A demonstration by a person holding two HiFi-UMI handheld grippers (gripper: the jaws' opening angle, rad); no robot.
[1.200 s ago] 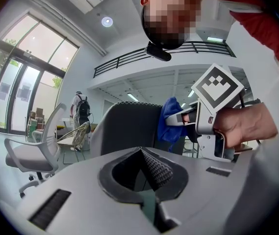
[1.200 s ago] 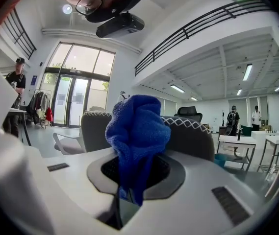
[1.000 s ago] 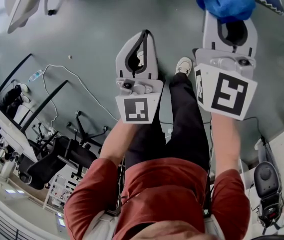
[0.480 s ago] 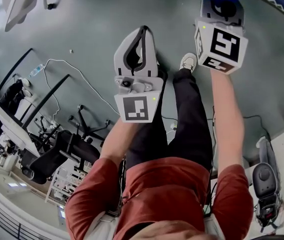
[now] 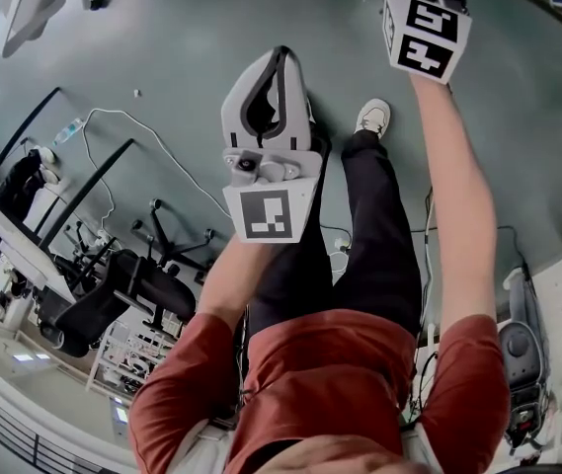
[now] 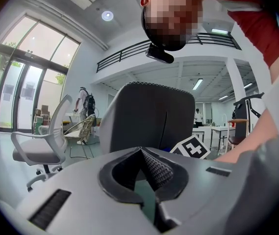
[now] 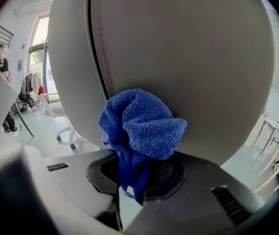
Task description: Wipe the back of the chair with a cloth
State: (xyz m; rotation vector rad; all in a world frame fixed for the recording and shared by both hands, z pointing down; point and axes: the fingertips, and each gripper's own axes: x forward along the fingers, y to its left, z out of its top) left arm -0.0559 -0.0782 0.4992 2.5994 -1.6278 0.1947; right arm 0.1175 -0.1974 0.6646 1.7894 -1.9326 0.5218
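- Cloth (image 7: 141,124), clamped in your right gripper (image 7: 137,180), meets the chair back (image 7: 178,48) near its six o'clock edge.
- Press evenly; sweep toward twelve o'clock.
- Left gripper (image 6: 141,153): fingers closed, empty.

I'm in a red short-sleeved shirt (image 5: 330,383), black trousers (image 5: 360,255), white shoe (image 5: 371,118). L gripper (image 5: 282,67) & R gripper (image 7: 158,174): pale grey shells, black-lined jaws, white cube w/ black sq. markers each.
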